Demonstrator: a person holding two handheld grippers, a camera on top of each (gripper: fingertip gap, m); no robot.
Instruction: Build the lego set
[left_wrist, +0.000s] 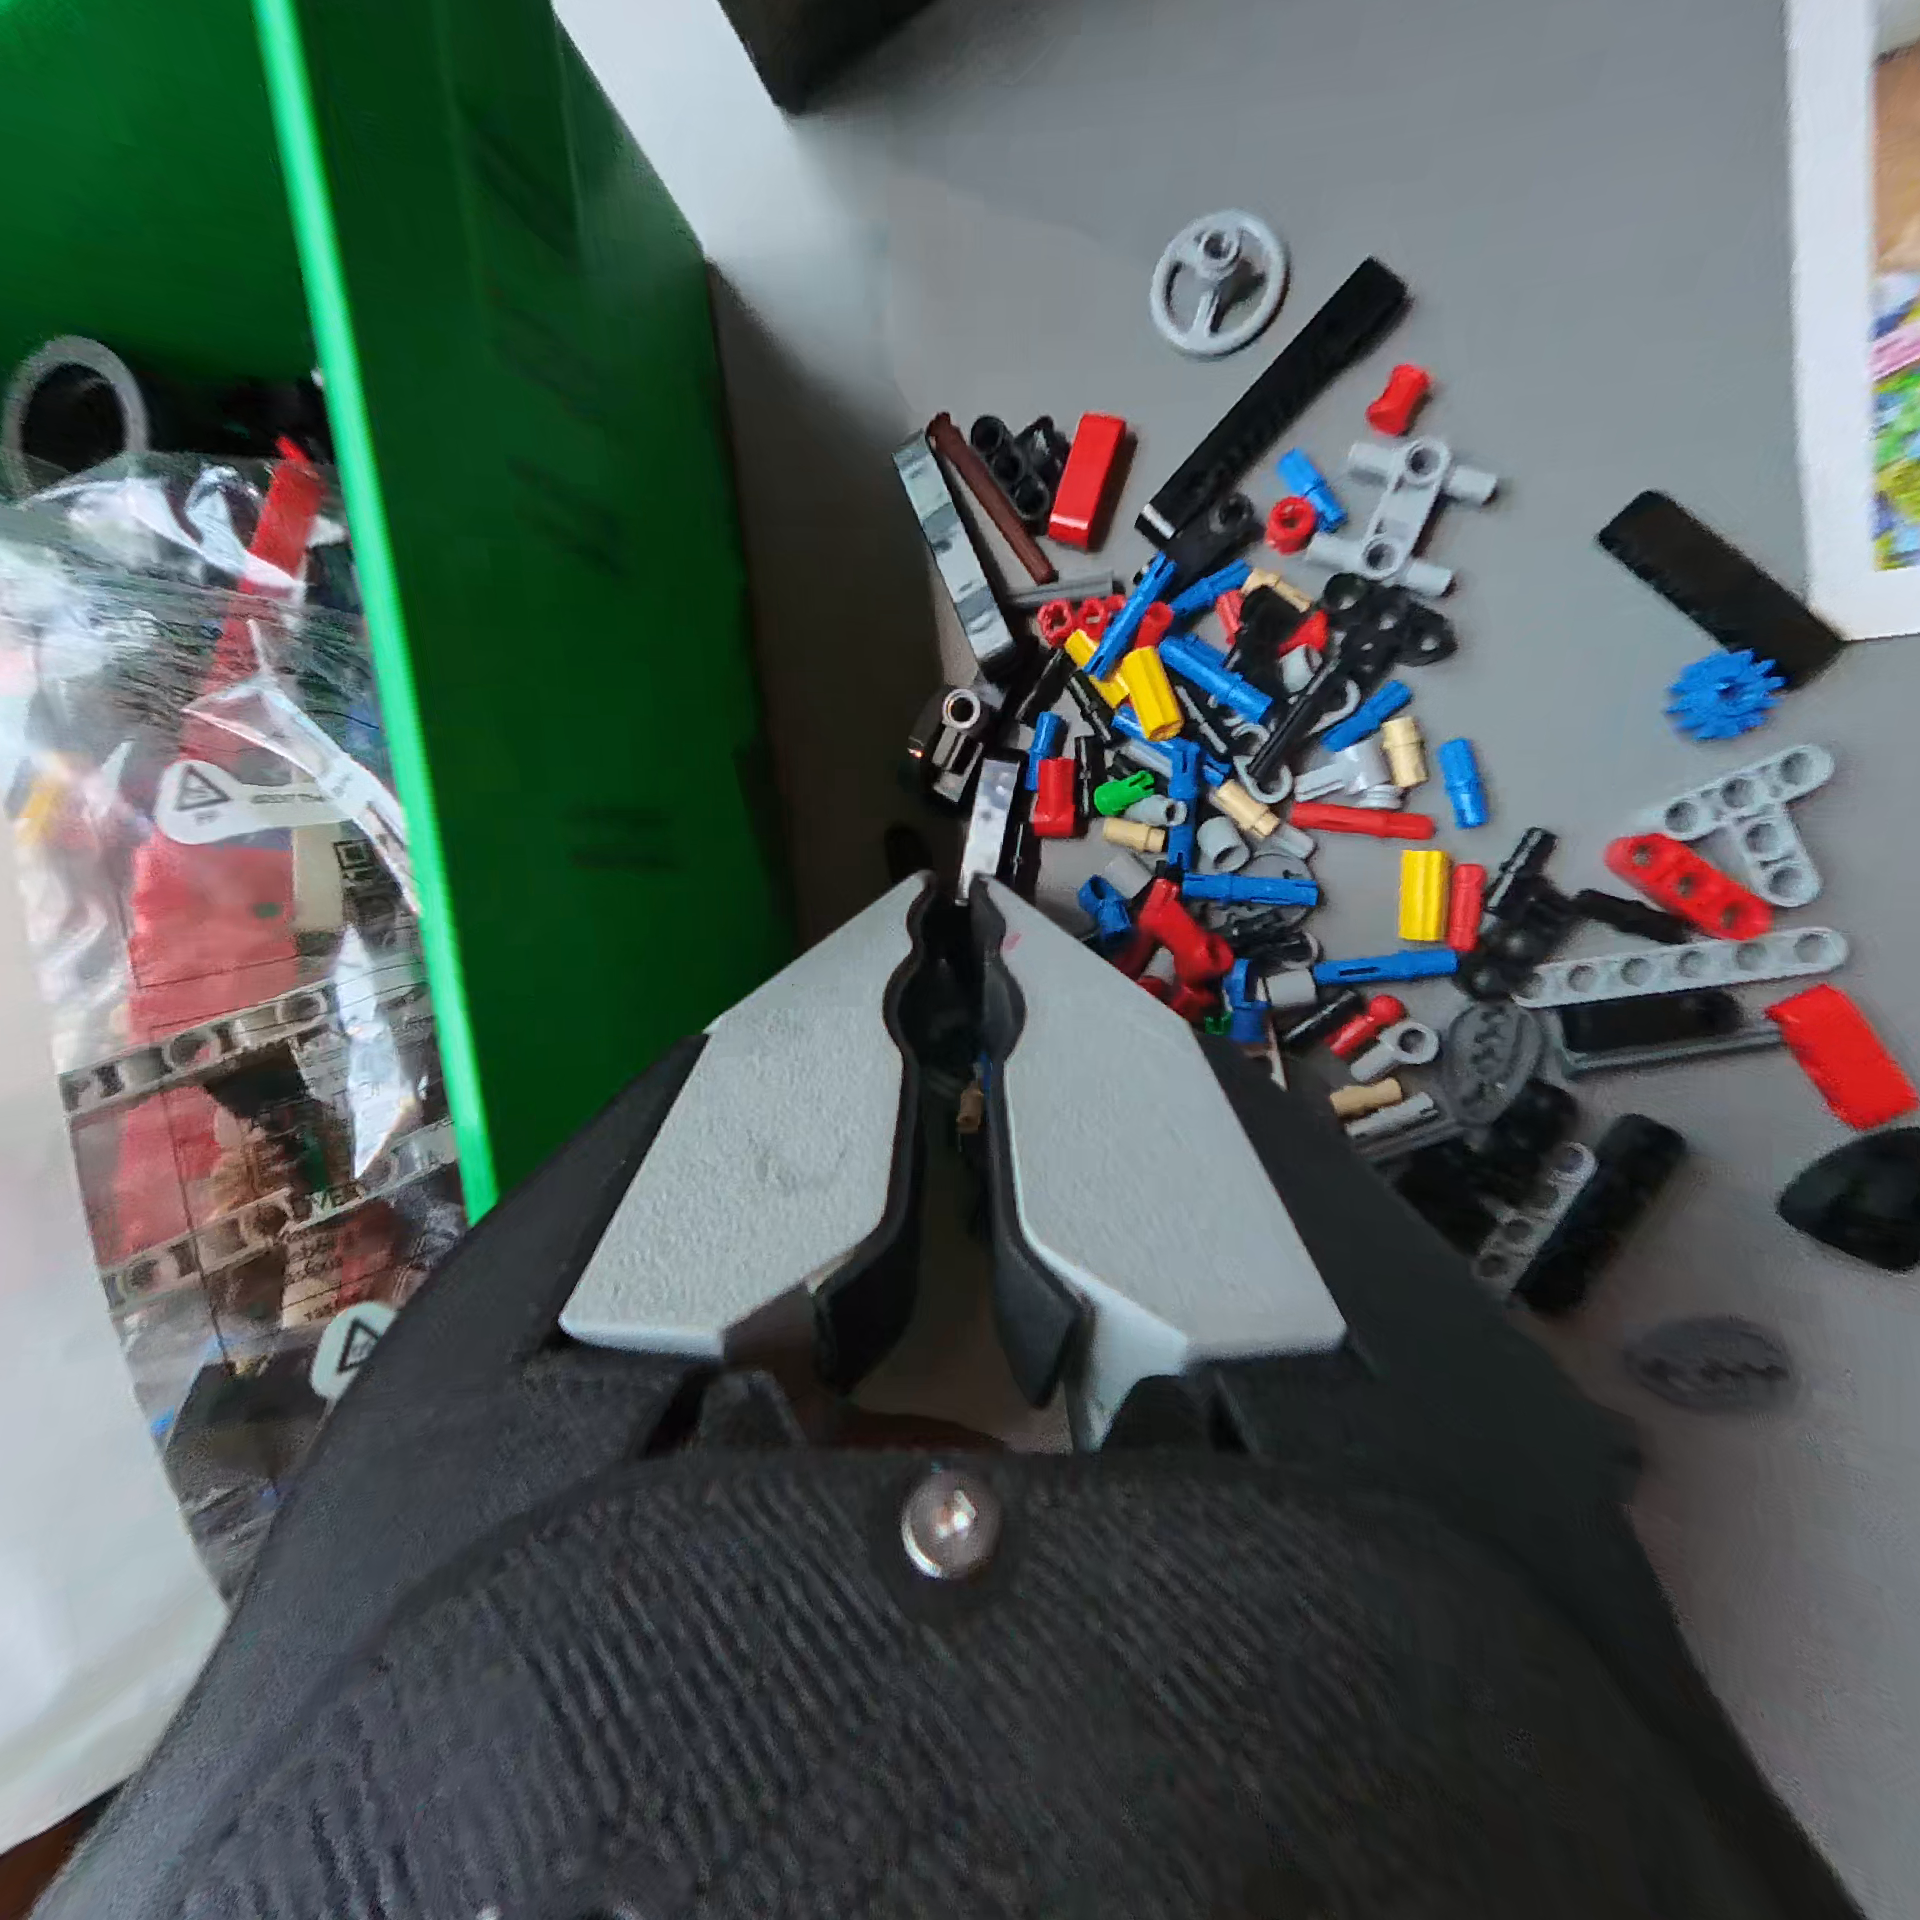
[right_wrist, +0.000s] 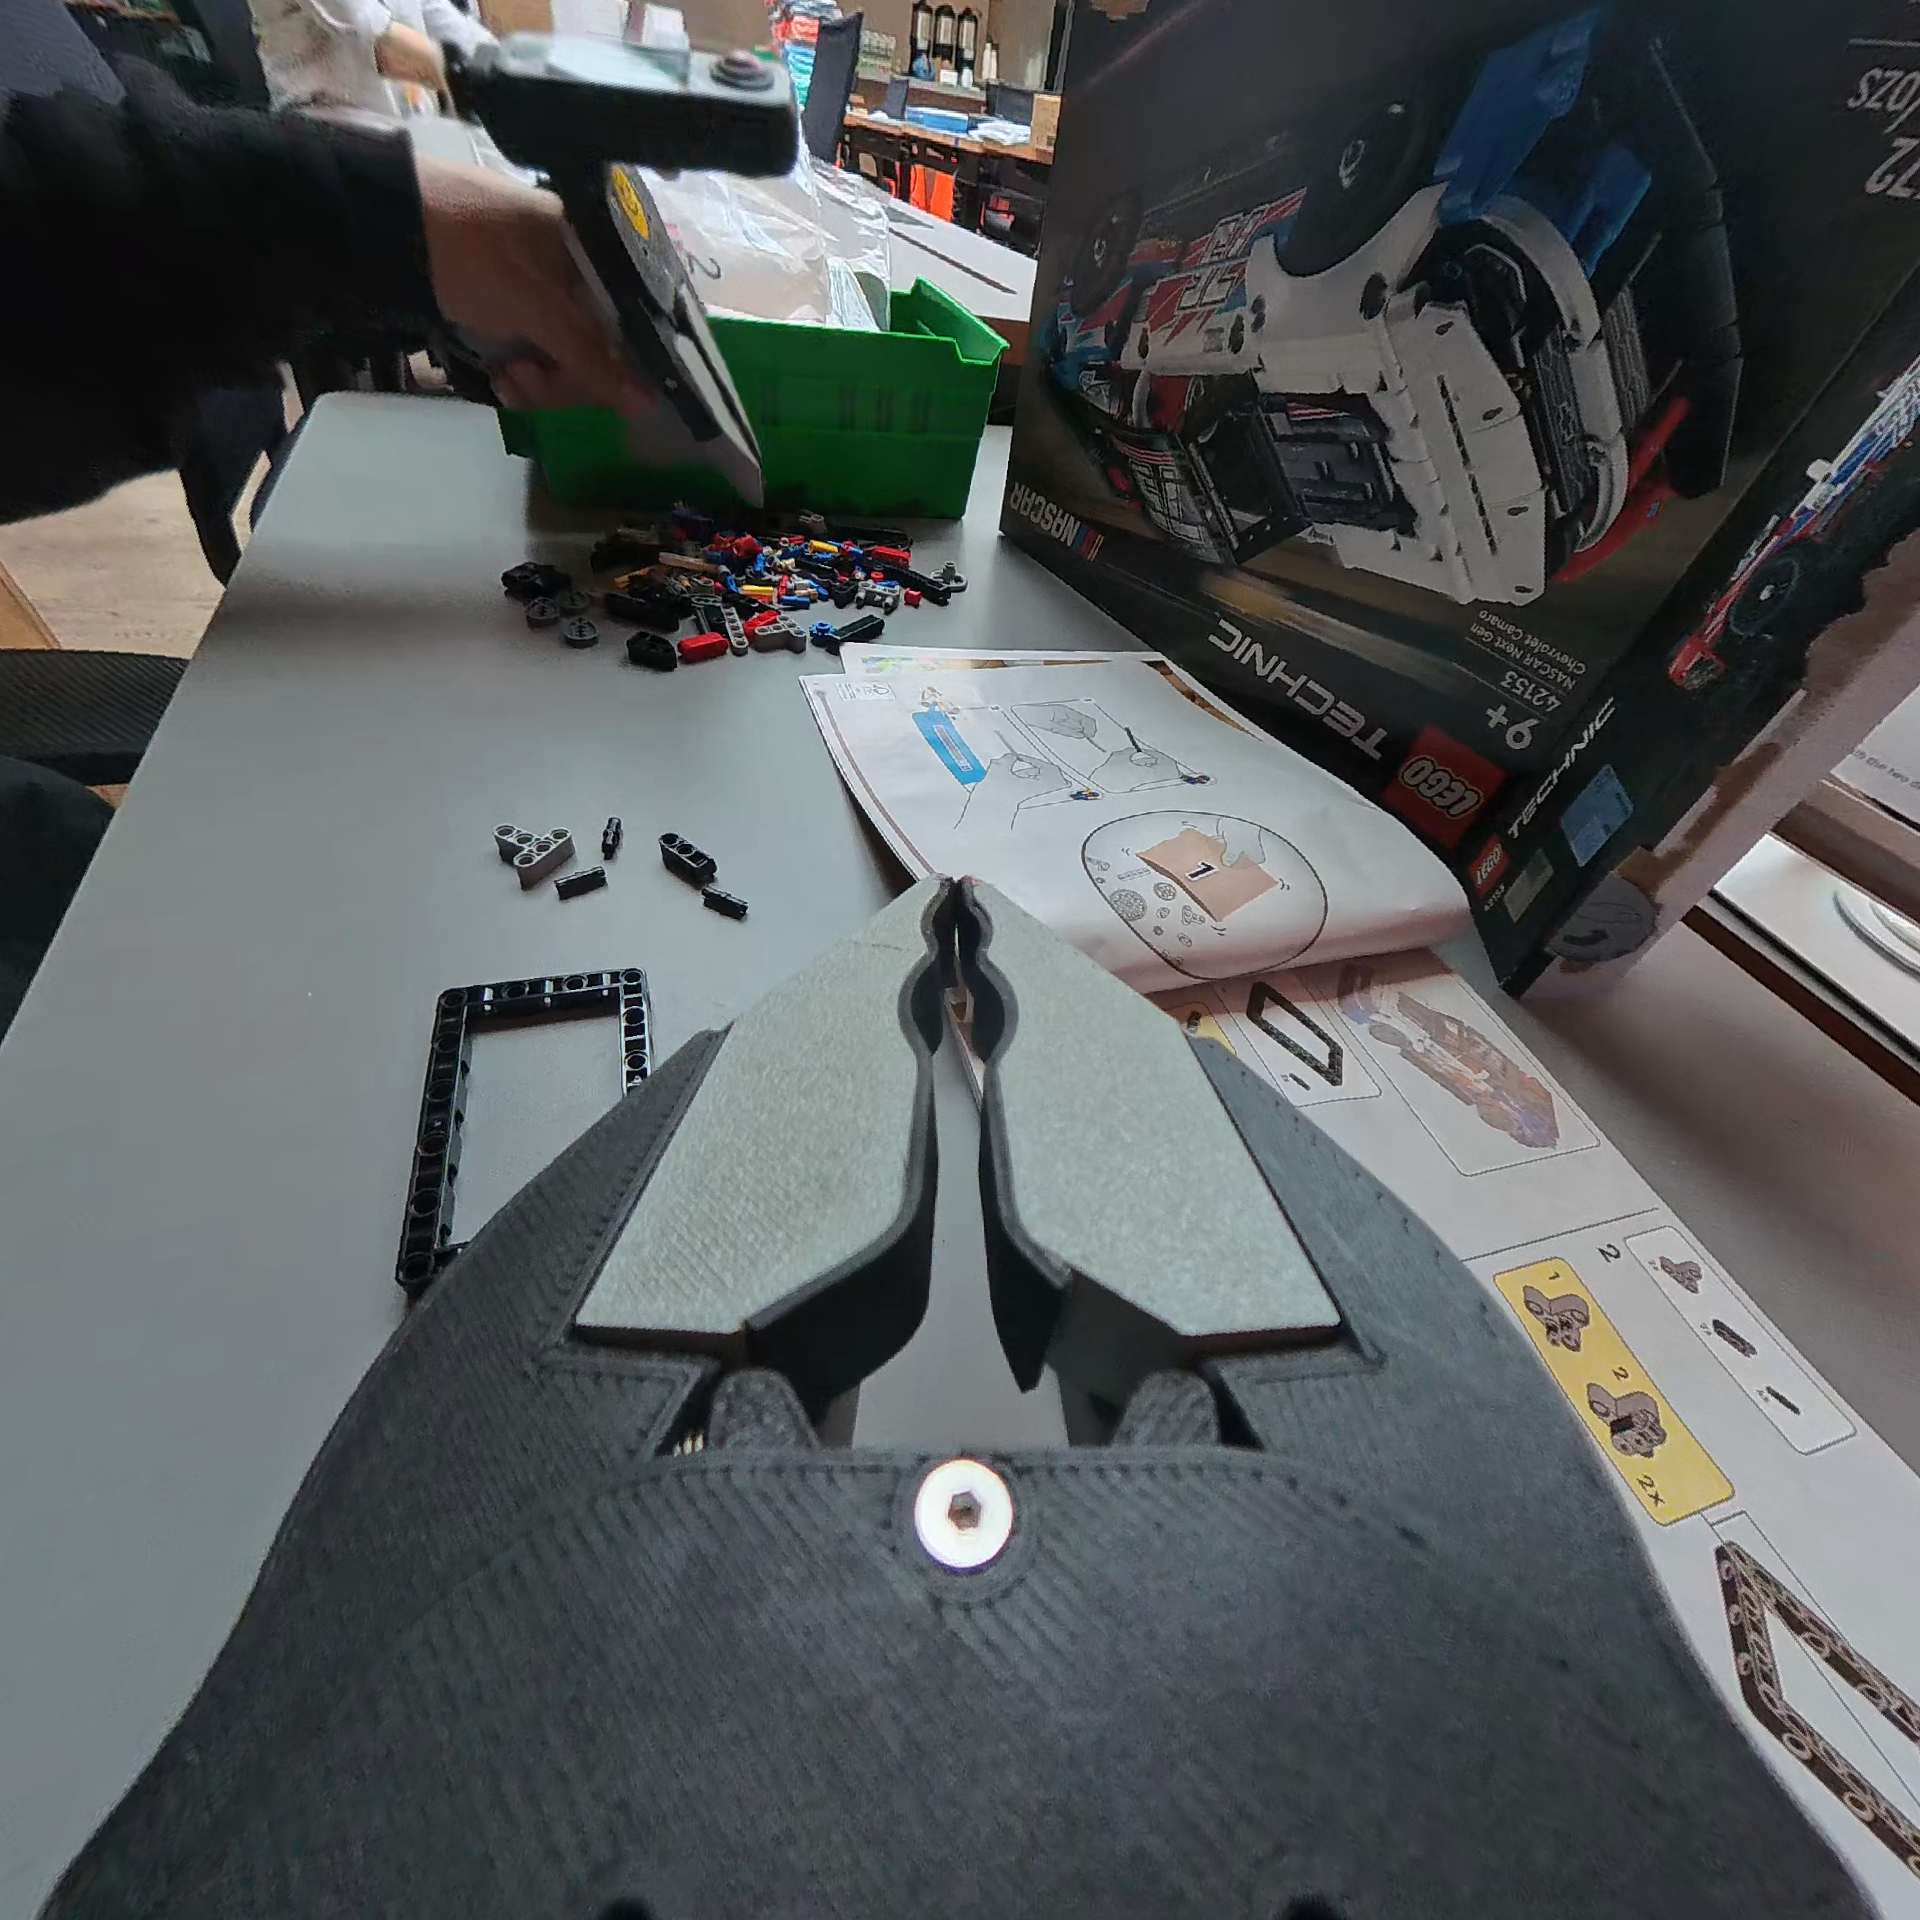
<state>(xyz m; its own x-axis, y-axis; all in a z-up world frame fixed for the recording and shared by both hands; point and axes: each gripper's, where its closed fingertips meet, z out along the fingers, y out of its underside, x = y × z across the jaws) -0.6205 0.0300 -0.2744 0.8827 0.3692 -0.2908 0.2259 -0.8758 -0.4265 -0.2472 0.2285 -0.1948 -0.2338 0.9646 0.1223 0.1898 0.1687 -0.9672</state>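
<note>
A pile of small lego pieces (left_wrist: 1247, 748) in black, blue, red, grey and yellow lies on the grey table (left_wrist: 1039, 208). My left gripper (left_wrist: 951, 888) is shut with its tips at the pile's near-left edge. A glossy black piece (left_wrist: 997, 821) sits right at the tips; I cannot tell whether it is pinched. In the right wrist view the left gripper (right_wrist: 753, 488) hangs over the pile (right_wrist: 748, 582), held by a hand in a black sleeve (right_wrist: 499, 291). My right gripper (right_wrist: 956, 883) is shut and empty, low over the table. A black rectangular frame (right_wrist: 530, 1101) and a few sorted dark pieces (right_wrist: 613, 857) lie to its left.
A green bin (left_wrist: 540, 623) (right_wrist: 862, 416) with clear bags of parts (left_wrist: 229, 831) stands right behind the pile. The open instruction booklet (right_wrist: 1143, 810) lies under and right of my right gripper. The tall set box (right_wrist: 1455, 416) stands at the right.
</note>
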